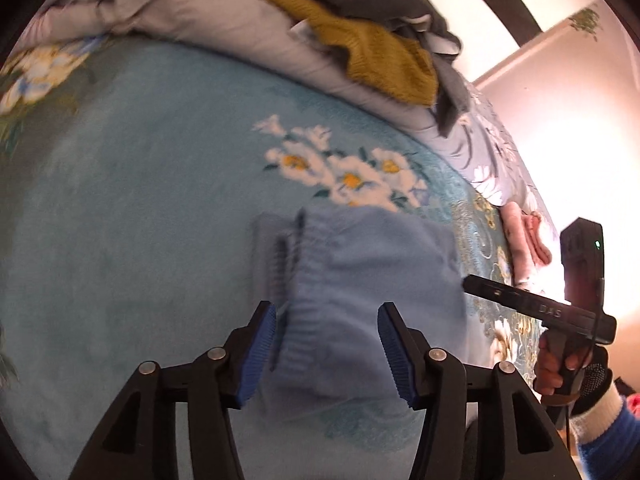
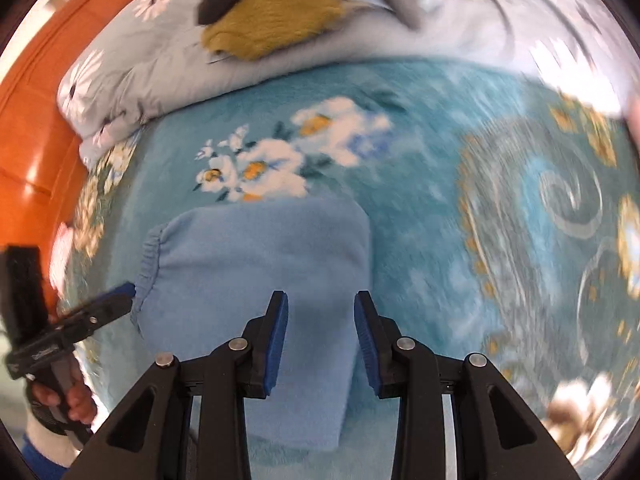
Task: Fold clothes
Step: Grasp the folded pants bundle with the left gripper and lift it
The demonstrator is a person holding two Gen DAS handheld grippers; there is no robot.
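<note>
Behind blue garment point(image 2: 256, 264): quilt point(image 1: 192, 4), clothes pile point(image 1: 360, 20); both grippers point(image 1: 328, 354) point(image 2: 322, 340) agape, empty.

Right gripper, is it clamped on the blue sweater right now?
No, the right gripper is open, its blue pads standing apart above the blue sweater with nothing pinched between them.

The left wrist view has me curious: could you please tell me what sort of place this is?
Most likely a bedroom: the light blue sweater lies on a bed spread with a teal floral blanket, a folded grey floral duvet sits behind it under a pile of clothes, and an orange wooden panel stands alongside.
</note>
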